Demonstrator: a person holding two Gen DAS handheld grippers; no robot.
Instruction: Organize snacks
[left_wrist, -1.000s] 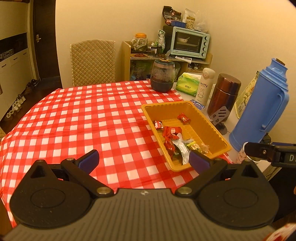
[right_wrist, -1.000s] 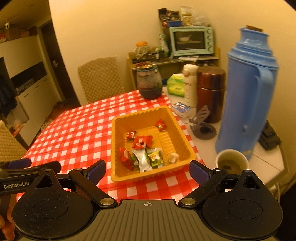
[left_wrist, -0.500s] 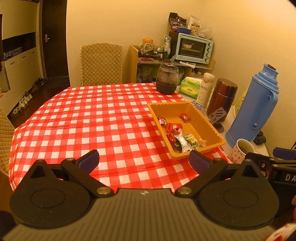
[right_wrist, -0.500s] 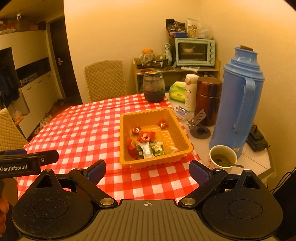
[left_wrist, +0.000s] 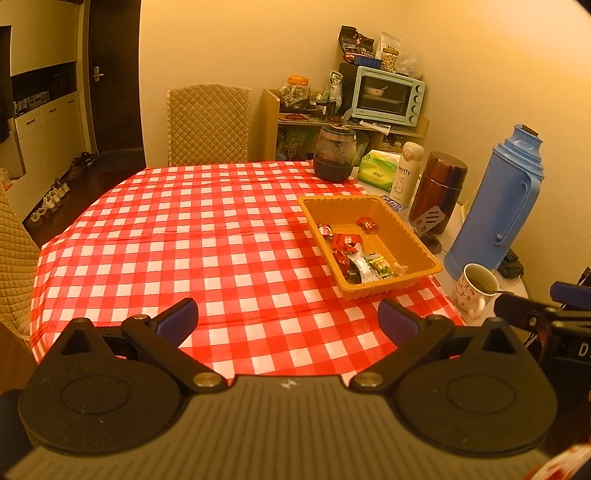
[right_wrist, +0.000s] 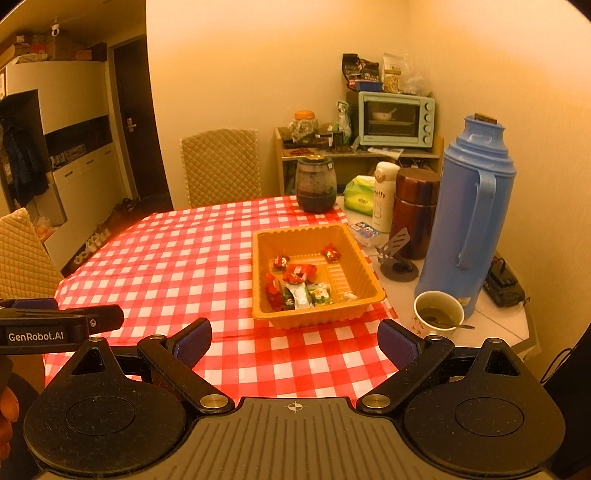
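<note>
Now both tongs (left_wrist: 288, 319) (right_wrist: 294, 341), wide and empty, sit farther back from the snack tray (right_wrist: 369, 278).

"miffy" on white bottle (left_wrist: 406, 177) ("genrobot.ai" on left gripper (right_wrist: 59, 325)).

Warm, dim amber indoor light tints both views; fisheye distortion bends the edges, corners vignette black, and focus is soft throughout.
</note>
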